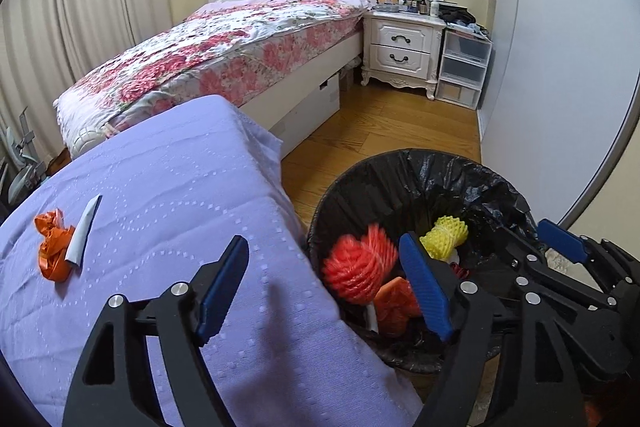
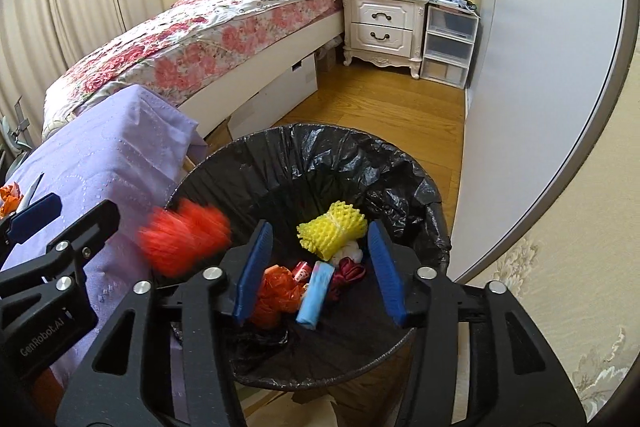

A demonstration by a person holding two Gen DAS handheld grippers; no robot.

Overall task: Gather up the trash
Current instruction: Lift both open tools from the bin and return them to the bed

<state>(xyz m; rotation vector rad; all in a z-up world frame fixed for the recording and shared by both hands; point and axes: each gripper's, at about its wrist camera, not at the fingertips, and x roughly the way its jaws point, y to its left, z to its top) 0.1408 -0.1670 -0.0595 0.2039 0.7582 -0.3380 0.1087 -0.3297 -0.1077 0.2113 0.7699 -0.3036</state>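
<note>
My left gripper [image 1: 324,287] is open over the edge between the purple-clothed table [image 1: 168,179] and the bin [image 1: 400,163]. A red foam net [image 1: 358,267] shows blurred just inside the bin's rim, with neither pad pressing it. My right gripper [image 2: 320,271] is open above the black-lined bin [image 2: 312,139], nothing between its pads. Below it lie a yellow foam net [image 2: 332,231], a blue packet [image 2: 316,301] and an orange bag [image 2: 280,291]. The red foam net [image 2: 184,241] is a blur at the bin's left rim. An orange wrapper [image 1: 52,247] and a white strip [image 1: 84,231] lie on the table.
A bed with a flowered cover [image 1: 224,43] runs behind the table. A white nightstand [image 1: 400,47] and plastic drawers [image 1: 464,67] stand at the back. A grey wardrobe wall [image 1: 560,87] closes the right side. Wooden floor [image 1: 380,131] lies between bed and bin.
</note>
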